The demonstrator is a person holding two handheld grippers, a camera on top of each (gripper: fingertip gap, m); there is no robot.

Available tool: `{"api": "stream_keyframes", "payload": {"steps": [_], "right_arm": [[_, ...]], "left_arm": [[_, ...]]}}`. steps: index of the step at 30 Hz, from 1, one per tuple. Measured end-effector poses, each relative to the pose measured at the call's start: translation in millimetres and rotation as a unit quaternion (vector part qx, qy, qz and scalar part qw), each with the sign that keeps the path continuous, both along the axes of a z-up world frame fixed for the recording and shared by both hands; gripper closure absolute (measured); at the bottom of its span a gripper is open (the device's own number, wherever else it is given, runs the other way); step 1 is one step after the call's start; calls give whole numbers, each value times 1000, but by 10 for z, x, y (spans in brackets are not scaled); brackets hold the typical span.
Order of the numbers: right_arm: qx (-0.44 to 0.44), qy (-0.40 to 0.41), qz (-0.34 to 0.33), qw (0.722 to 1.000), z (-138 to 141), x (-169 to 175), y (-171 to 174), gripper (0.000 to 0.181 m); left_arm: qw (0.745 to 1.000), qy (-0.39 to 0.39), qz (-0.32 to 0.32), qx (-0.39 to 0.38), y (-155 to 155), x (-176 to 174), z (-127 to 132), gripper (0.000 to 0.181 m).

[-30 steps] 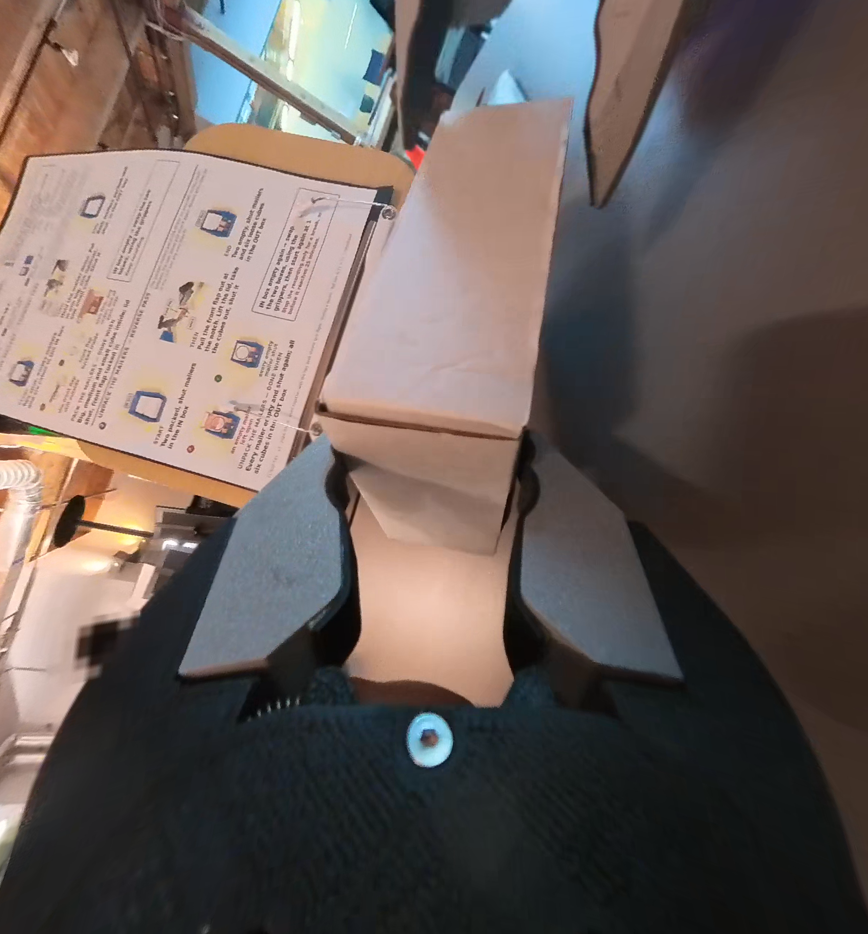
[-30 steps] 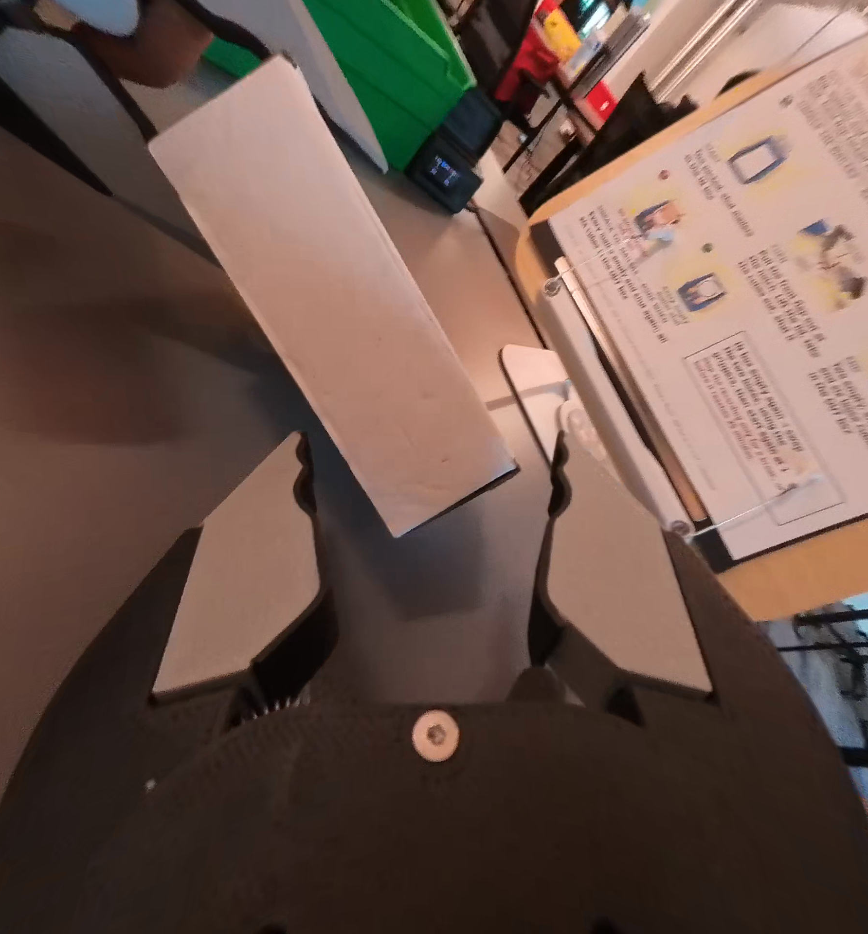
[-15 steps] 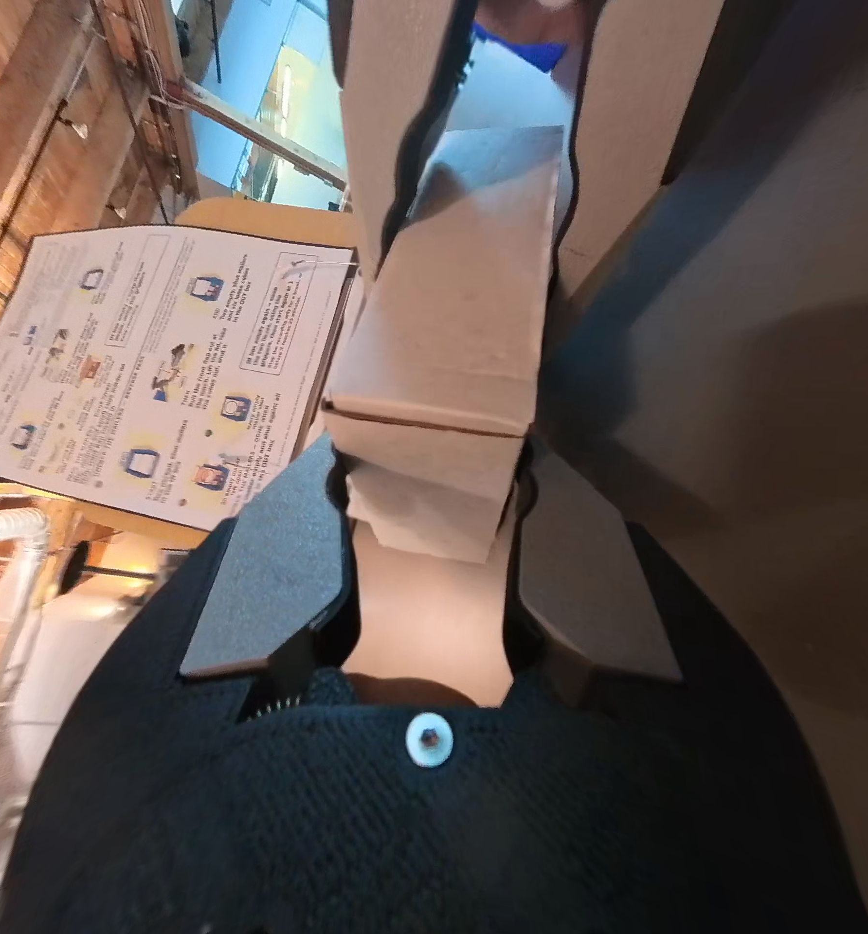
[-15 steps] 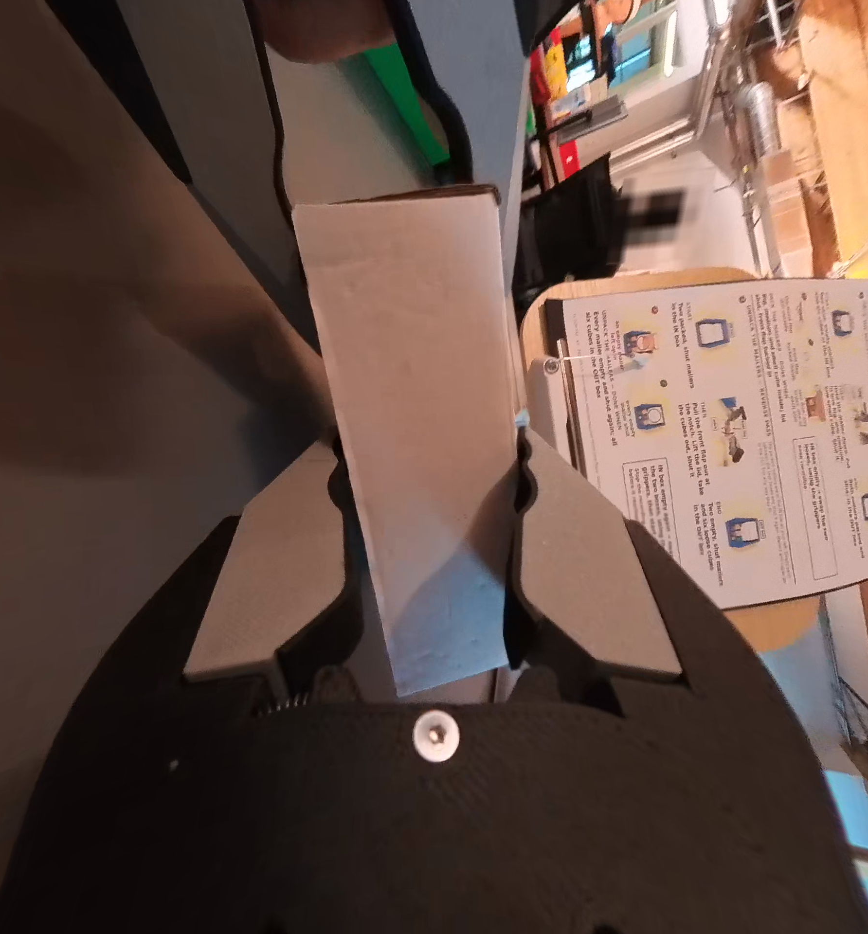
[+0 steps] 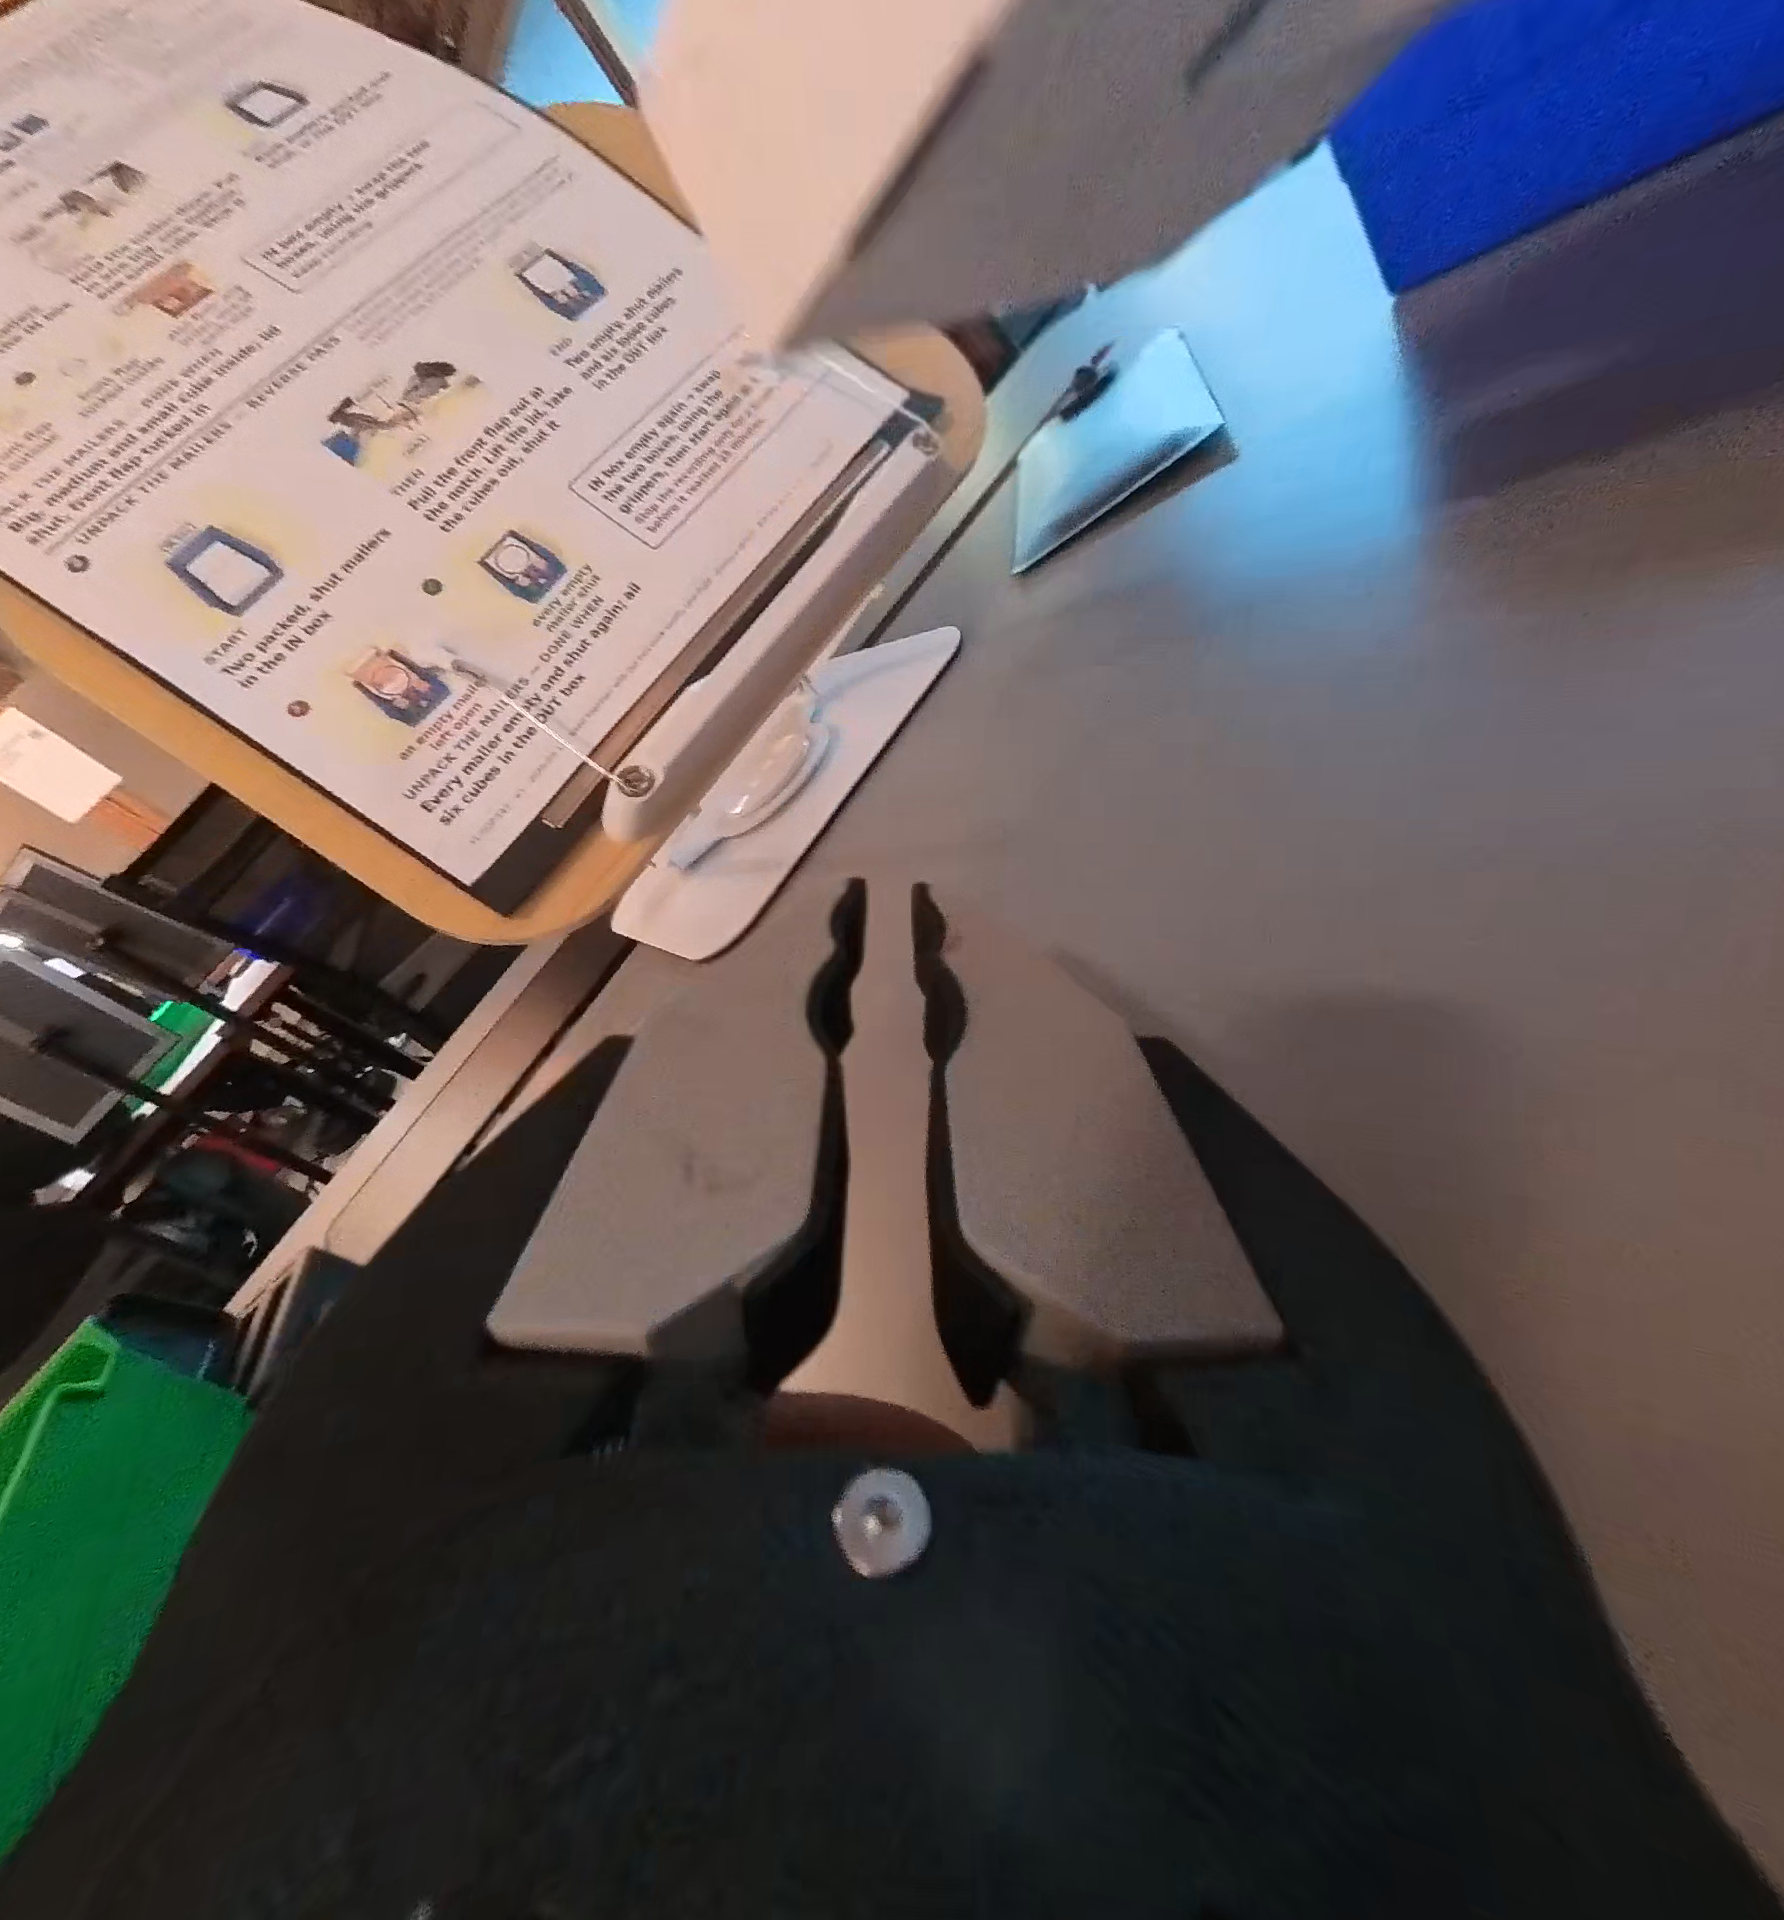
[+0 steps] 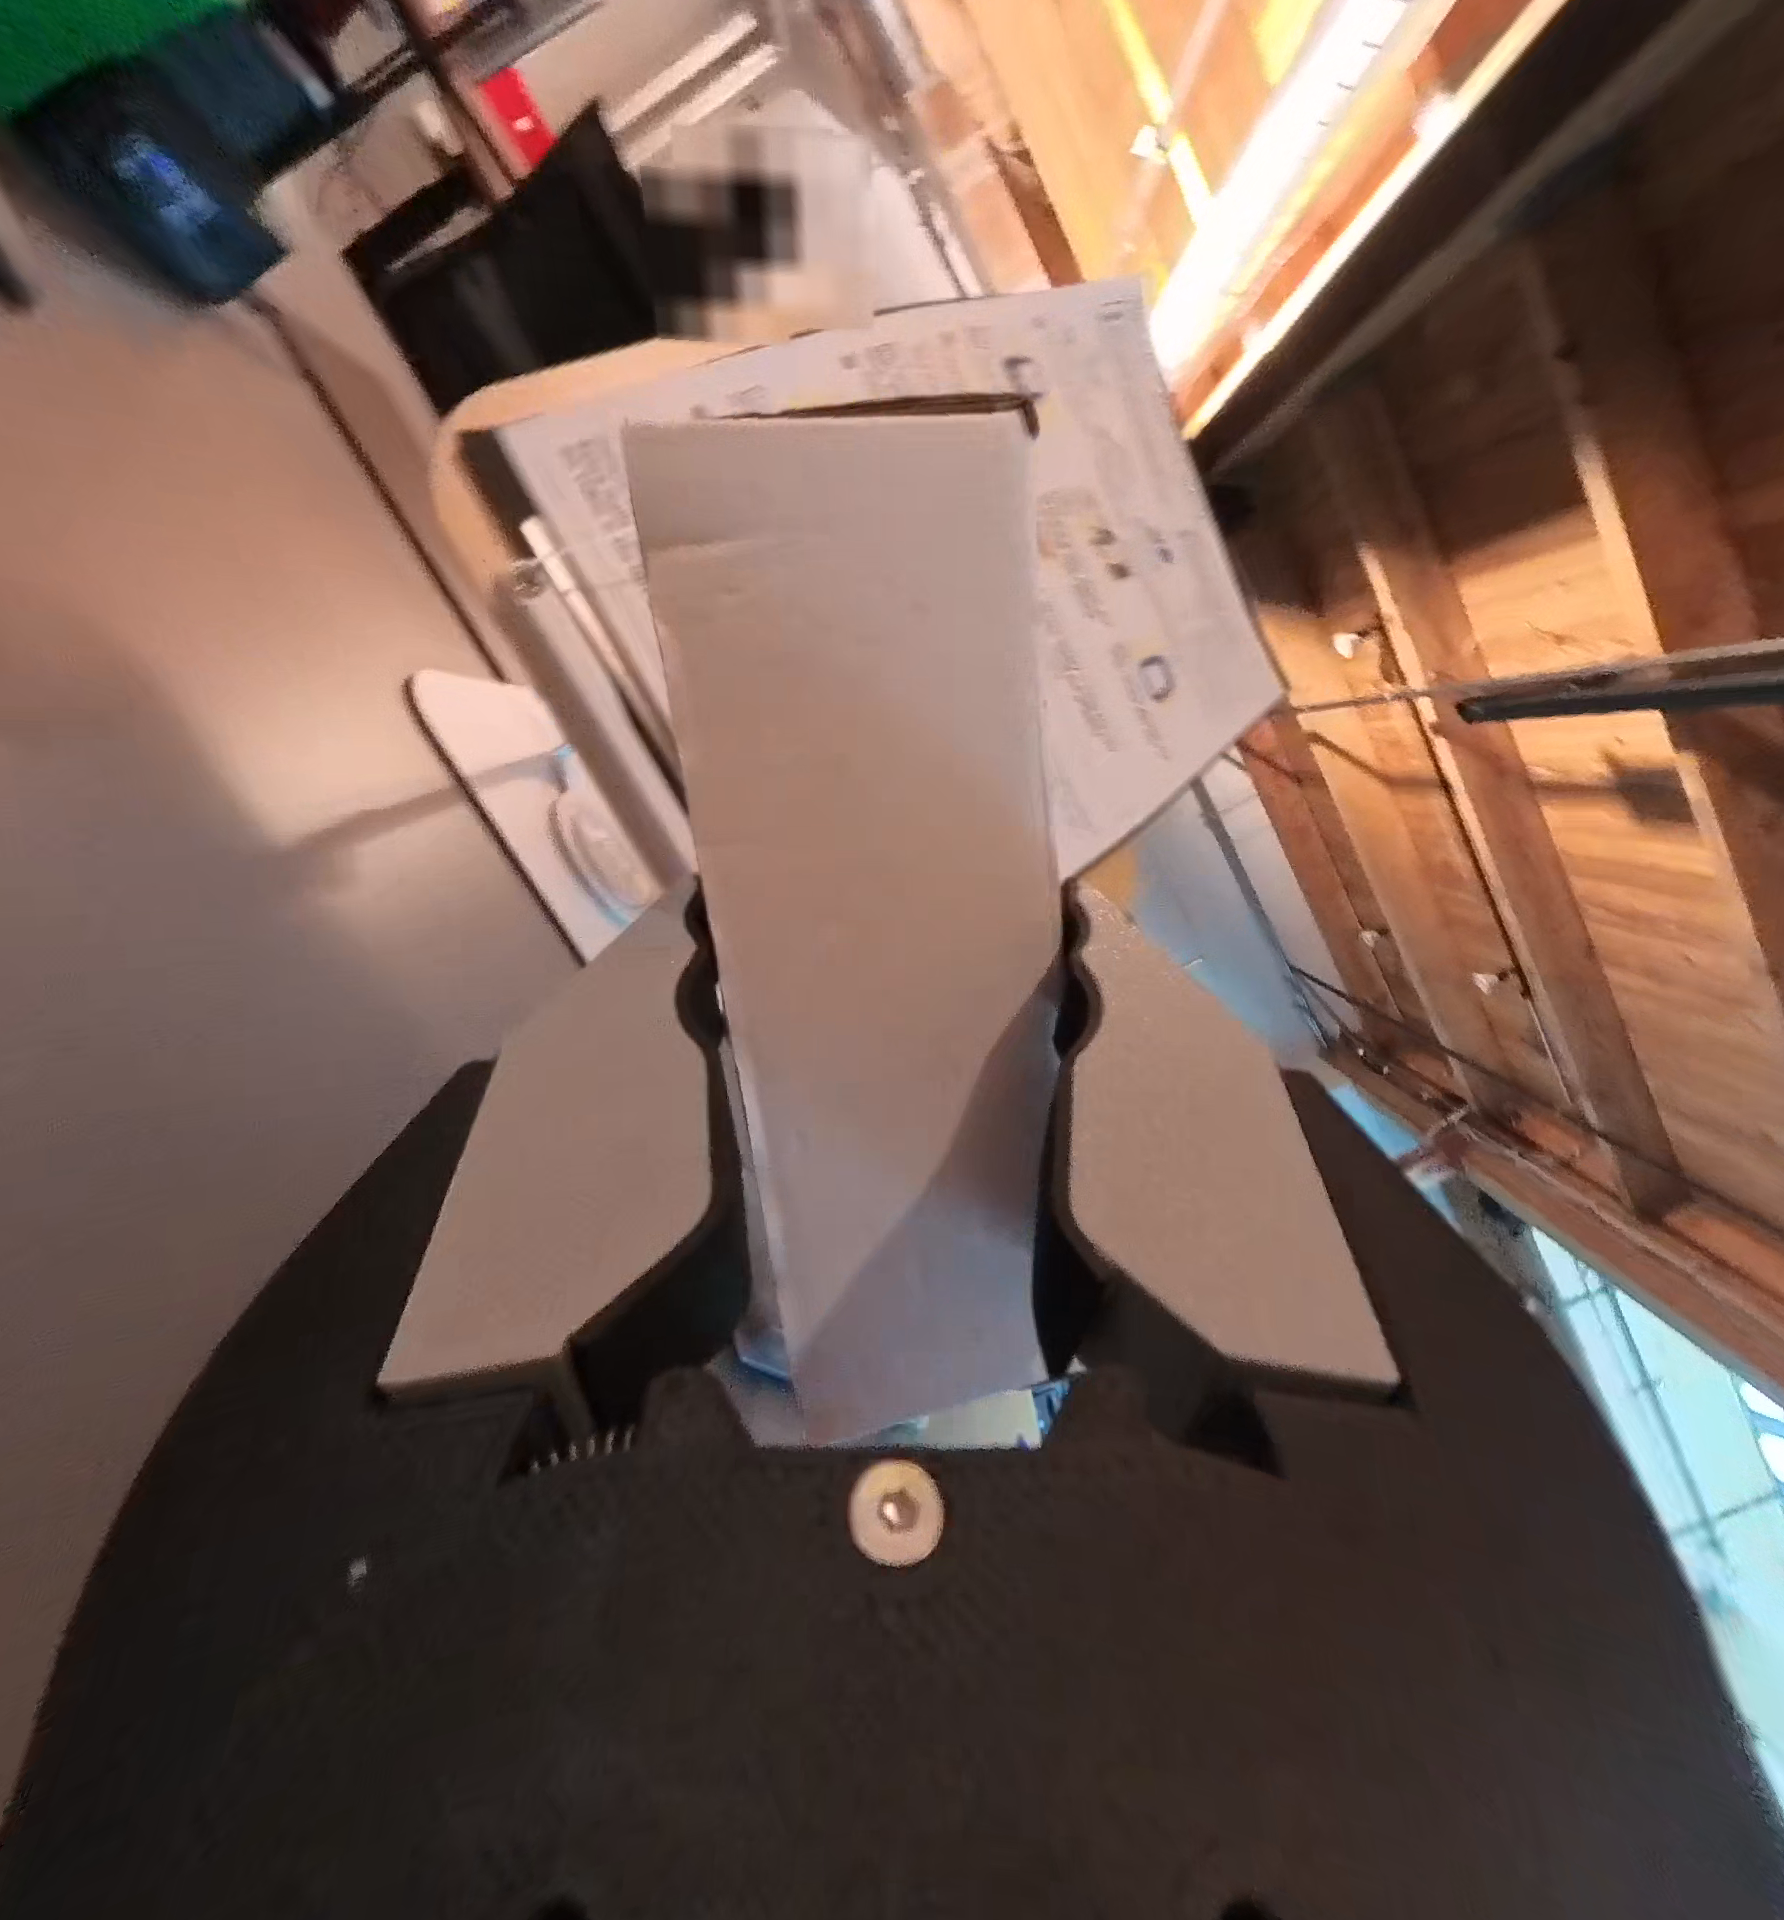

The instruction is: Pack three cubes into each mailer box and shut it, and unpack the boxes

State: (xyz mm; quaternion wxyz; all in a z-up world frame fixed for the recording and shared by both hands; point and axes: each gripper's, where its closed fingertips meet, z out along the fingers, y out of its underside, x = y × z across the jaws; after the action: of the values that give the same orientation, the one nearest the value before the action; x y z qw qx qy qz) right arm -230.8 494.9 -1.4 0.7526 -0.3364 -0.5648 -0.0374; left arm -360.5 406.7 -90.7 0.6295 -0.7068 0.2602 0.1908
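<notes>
My right gripper (image 6: 888, 914) is shut on a closed cardboard mailer box (image 6: 846, 727). Both pads press its narrow sides and hold it in the air, end on to the camera. The same box (image 5: 867, 156) shows blurred at the top of the left wrist view, well above and ahead of my left gripper (image 5: 883, 904). My left gripper is shut down to a thin slit with nothing between its fingers (image 5: 836, 997), and it hovers over the grey table (image 5: 1387, 935). No cubes are in view.
An instruction sheet on a wooden board (image 5: 296, 416) stands on a white base (image 5: 794, 769) at the table's far edge; it also shows in the right wrist view (image 6: 1127, 623). A blue bin (image 5: 1594, 135) is upper right, a green bin (image 5: 36, 1558) lower left, and a flat grey plate (image 5: 1116, 447) lies on the table.
My left gripper held the box's end; the right gripper closed on the other end. The left let go, drew back and closed on air. The right now carries the box alone.
</notes>
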Motion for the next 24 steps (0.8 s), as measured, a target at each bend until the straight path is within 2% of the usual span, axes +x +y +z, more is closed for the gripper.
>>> {"api": "stream_keyframes", "payload": {"steps": [3, 6, 8, 10, 12, 15, 17, 20, 24], "right_arm": [[-15, 38, 3, 999, 309, 303, -159, 118], [26, 47, -40, 998, 717, 839, -188, 118], [52, 28, -86, 995, 932, 1261, -42, 118], [64, -7, -130, 989, 1020, 1677, 232, 118], [49, -76, -166, 982, 882, 2042, 599, 118], [-4, -202, -172, 964, 369, 2435, 1020, 118], [-23, -242, -173, 954, 132, 2585, 1210, 118], [-18, -278, -164, 946, -98, 2576, 1421, 117], [59, -313, -151, 936, -288, 2341, 1752, 117]], "left_arm": [[1000, 24, 5, -5, 0, -32, -32, 181], [998, 63, 19, -8, 1, -74, -56, 181], [997, 75, 19, -11, 3, -59, -71, 181], [996, 82, 17, -11, 6, -37, -68, 180], [996, 90, 15, -8, 2, -24, -50, 180], [995, 98, 17, -6, -5, -27, -32, 180], [995, 100, 20, -6, -3, -35, -30, 179], [995, 100, 22, -7, -1, -42, -42, 179], [994, 101, 29, -16, 12, -84, -91, 179]]}}
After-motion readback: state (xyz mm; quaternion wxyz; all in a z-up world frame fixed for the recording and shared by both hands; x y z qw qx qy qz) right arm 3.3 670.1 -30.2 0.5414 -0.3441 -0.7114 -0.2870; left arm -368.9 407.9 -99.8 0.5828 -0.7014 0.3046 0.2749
